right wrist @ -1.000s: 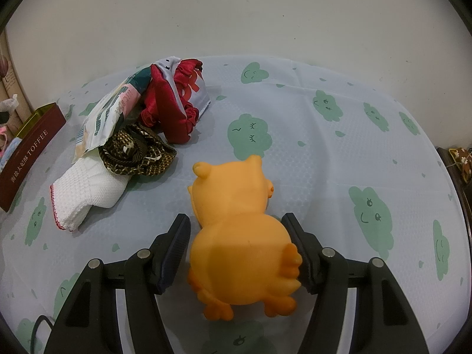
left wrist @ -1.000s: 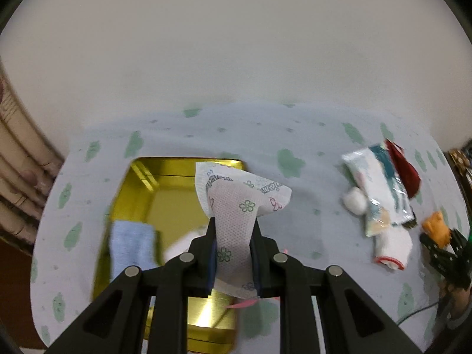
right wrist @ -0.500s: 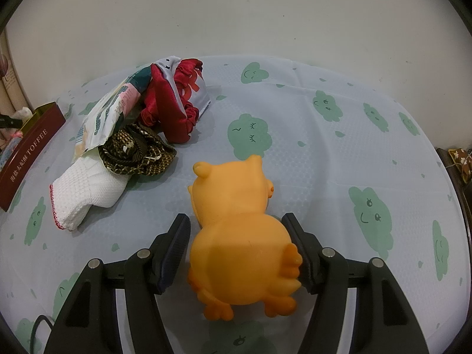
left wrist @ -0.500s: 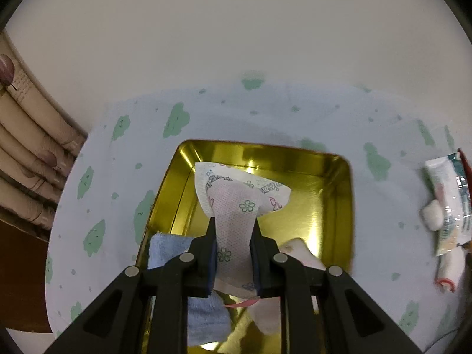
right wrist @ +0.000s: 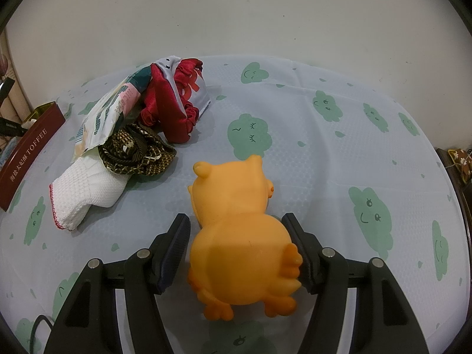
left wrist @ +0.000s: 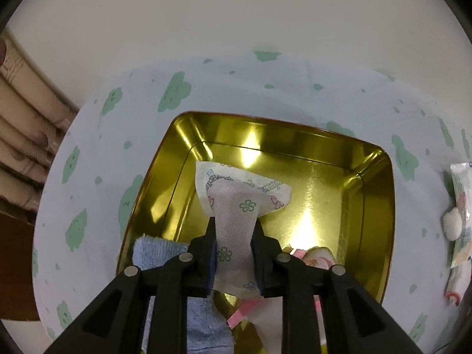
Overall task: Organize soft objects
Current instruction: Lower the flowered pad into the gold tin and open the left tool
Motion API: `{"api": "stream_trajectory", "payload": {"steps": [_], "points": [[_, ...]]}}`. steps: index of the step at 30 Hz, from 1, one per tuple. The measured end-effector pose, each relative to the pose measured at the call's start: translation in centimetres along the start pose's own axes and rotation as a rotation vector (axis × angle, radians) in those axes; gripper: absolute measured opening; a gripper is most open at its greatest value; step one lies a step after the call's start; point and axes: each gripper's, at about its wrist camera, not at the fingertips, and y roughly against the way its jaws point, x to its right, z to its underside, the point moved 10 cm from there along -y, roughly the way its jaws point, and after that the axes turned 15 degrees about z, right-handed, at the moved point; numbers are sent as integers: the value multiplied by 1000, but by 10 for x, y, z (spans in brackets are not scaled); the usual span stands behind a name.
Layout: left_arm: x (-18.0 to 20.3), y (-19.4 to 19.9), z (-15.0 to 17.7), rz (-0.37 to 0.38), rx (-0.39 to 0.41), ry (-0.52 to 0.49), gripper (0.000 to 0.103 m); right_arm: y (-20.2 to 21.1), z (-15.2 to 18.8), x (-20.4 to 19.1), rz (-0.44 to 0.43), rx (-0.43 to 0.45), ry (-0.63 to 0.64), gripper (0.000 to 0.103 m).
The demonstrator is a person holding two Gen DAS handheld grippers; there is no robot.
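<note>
Left gripper (left wrist: pixel 235 227): jaws beginning to part, flower-printed soft packet (left wrist: pixel 236 203) still between the pads, hanging over gold tin (left wrist: pixel 380 206); light, limp, crinkly, best pinched mid-body

Right gripper (right wrist: pixel 239 236): half-wide, astride orange rubber chick (right wrist: pixel 236 236) on cloud-print tablecloth (right wrist: pixel 339 153); squashy, smooth, likely slippery, best gripped at belly flanks; whether pads press, cannot tell

White flowered packet (left wrist: pixel 236 215) hanging upright over gold tin (left wrist: pixel 374 206), orange toy (right wrist: pixel 239 236) lying on tablecloth, facing away.
</note>
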Motion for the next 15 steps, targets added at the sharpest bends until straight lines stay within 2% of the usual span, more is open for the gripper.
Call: {"api": "stream_trajectory", "payload": {"steps": [3,8,15], "points": [[-4,-1,1,16,0,31,40,0,0,0,0,0,0,62],[1,4,3,21,6,14,43,0,0,0,1,0,0,62],[29,39,7,14,99,-70,43,0,0,0,1,1,0,62]]}}
